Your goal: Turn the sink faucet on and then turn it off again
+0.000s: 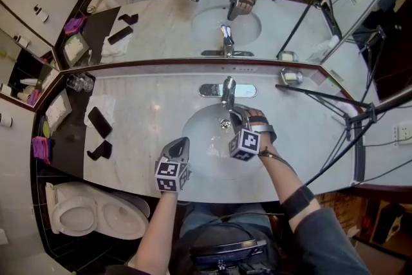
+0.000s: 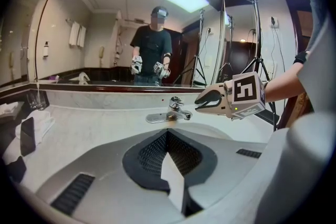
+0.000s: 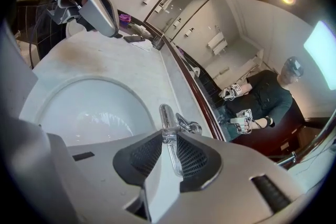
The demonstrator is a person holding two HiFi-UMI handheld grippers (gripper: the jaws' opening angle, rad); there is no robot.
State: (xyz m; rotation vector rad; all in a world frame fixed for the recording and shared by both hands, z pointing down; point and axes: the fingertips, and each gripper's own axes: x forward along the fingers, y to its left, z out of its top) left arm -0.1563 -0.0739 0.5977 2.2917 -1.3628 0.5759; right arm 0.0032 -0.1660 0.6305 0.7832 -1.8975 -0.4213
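The chrome faucet (image 1: 228, 90) stands on its base plate behind the white sink basin (image 1: 201, 135). My right gripper (image 1: 237, 114) hangs over the basin's back, with its tips just short of the spout. In the left gripper view the right gripper (image 2: 197, 102) sits beside the faucet (image 2: 177, 108) without overlapping the lever. In the right gripper view the faucet (image 3: 167, 115) shows beyond the partly parted jaws of the right gripper (image 3: 168, 136), and a glassy strip runs down the gap. My left gripper (image 1: 181, 143) is shut and empty over the basin's front left.
A wall mirror (image 1: 161, 22) backs the marble counter (image 1: 141, 96). Two black items (image 1: 100, 122) lie on a towel at the left, with glasses (image 1: 80, 82) behind them. A soap dish (image 1: 291, 77) and tripod legs (image 1: 322, 96) stand at the right. A toilet (image 1: 96, 212) is at the lower left.
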